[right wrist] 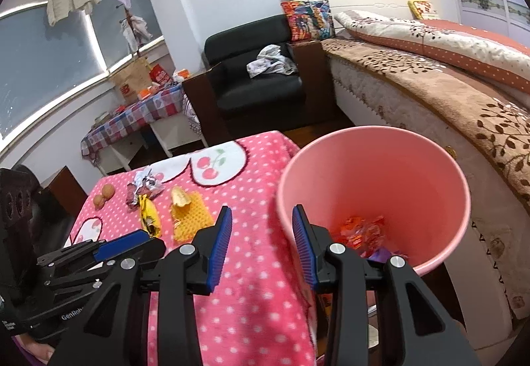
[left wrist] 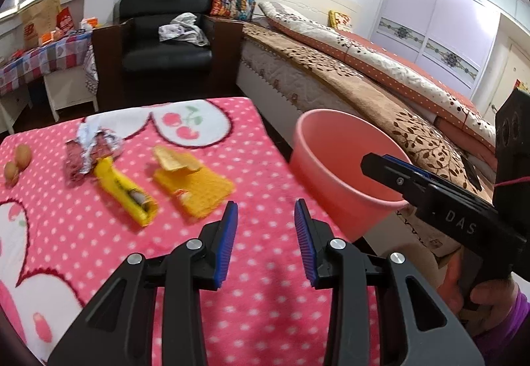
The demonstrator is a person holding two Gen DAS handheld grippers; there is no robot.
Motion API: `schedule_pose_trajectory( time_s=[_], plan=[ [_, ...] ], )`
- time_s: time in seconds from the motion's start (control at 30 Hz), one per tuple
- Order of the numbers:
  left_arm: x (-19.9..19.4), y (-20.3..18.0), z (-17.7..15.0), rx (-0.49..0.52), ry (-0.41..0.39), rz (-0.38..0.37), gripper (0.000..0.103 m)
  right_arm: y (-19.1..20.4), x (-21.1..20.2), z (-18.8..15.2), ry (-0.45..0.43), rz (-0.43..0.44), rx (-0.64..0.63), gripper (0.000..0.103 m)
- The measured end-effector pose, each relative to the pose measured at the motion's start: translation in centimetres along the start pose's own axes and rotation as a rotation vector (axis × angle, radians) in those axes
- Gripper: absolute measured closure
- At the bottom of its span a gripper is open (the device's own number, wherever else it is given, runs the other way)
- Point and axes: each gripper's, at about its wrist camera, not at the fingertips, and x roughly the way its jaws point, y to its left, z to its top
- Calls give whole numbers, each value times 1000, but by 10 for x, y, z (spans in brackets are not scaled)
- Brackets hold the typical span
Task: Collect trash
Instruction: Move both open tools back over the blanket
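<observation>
Nearest the lens: left gripper [left wrist: 266,210], blue-padded fingers [left wrist: 228,233] parted with nothing between them, hovering over the pink polka-dot blanket [left wrist: 258,306] that covers the tabletop. Right gripper [right wrist: 260,216] likewise gapes empty — its right finger lies in front of the near rim of the pink bin [right wrist: 374,180], its left finger over the blanket.

Bin stands just beside the tabletop's right edge, between it and the bed [left wrist: 381,91]. Inside, at the bottom: orange wrappers [right wrist: 361,230] and a scrap of purple.

Trash on the tabletop, grouped toward the far left:
- yellow wrapper [left wrist: 124,190], long, torn open at the near end
- orange-yellow packet [left wrist: 192,183] just right of it, flap folded up
- crumpled silver-and-maroon foil wrapper [left wrist: 92,150], touching the yellow wrapper's far end
- two small brown round things [left wrist: 18,162] at the left edge — too blurred to identify

Right gripper's body shows at the right in the left wrist view, a hand [left wrist: 490,296] and purple sleeve under it.
</observation>
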Motion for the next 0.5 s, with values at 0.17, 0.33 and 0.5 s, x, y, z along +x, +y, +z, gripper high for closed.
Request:
schedule_pose_trajectory(
  time_s=[0.17,0.33,0.5],
  plan=[
    [-10,21,-5,-34,-14,26,67,16,7,-3,18,29,-30,66],
    [-17,49,-12,-78,-14,59,67,35,19,-10,48,66,-68,66],
    [-22,82,-13,-141,-25,119,67,53,33,-17,90,96,-108,66]
  ],
)
